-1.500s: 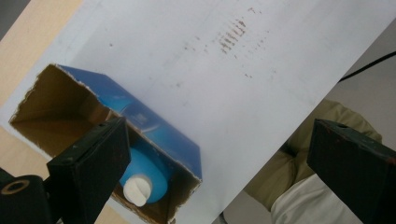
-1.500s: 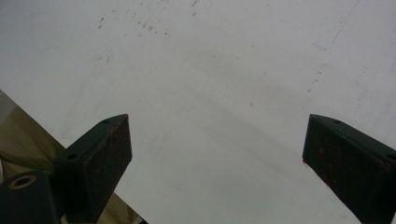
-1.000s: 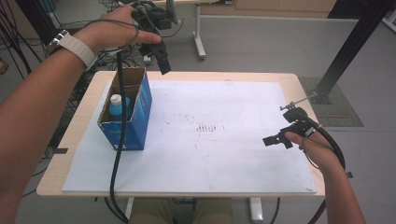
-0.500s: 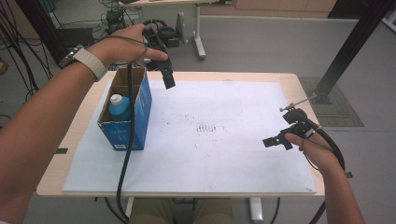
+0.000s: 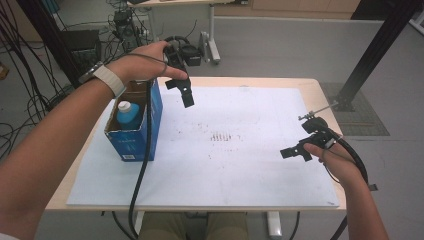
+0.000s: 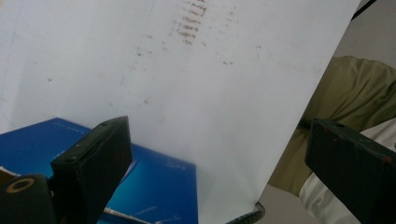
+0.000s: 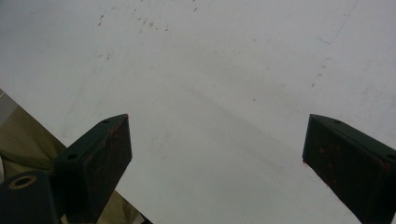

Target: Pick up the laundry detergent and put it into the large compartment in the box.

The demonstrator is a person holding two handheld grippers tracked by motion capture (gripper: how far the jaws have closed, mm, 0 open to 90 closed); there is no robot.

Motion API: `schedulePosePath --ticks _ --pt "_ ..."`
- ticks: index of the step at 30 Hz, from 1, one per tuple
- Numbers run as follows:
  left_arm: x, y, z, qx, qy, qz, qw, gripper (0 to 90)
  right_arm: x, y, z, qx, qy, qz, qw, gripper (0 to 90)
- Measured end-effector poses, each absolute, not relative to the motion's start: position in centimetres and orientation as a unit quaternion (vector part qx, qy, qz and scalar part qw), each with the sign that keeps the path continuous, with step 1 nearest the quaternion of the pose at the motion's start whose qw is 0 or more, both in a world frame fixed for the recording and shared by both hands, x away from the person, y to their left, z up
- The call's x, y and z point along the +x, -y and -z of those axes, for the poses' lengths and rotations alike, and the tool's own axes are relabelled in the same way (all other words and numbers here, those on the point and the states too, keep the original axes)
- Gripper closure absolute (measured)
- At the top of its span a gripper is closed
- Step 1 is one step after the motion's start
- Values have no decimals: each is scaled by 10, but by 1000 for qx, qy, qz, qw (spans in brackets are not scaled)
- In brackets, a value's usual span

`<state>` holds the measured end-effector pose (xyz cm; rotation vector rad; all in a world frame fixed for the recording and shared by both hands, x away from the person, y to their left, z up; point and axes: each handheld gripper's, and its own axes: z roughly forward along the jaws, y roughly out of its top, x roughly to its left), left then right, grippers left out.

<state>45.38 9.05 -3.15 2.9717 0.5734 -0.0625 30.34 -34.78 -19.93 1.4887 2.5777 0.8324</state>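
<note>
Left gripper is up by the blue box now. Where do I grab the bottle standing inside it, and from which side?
Take the bottle by its white cap, coming straight down from above. It stands upright in the open-topped blue box, whose walls block its sides, so the top is the reachable part. The left gripper, jaws open, hangs just right of the box.

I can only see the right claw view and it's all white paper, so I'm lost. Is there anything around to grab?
Observer: Yes, a blue box stands at the left edge of the white sheet.
Operator: Is anything in it?
Observer: A blue bottle with a white cap stands upright inside.
Operator: Where's the other claw?
Observer: The left claw hangs open just right of the box's far end.
Operator: And mine?
Observer: Your right claw is open near the sheet's right edge, far from the box.
</note>
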Motion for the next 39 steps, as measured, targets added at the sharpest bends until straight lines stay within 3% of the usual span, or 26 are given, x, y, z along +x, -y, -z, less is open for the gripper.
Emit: schedulePosePath --ticks 19,39 --pt "454 -86 56 982 -182 28 54 79 301 348 198 484 -833 -267 26 78" --pt "455 -89 55 980 -188 29 59 80 303 347 200 484 -833 -267 24 78"
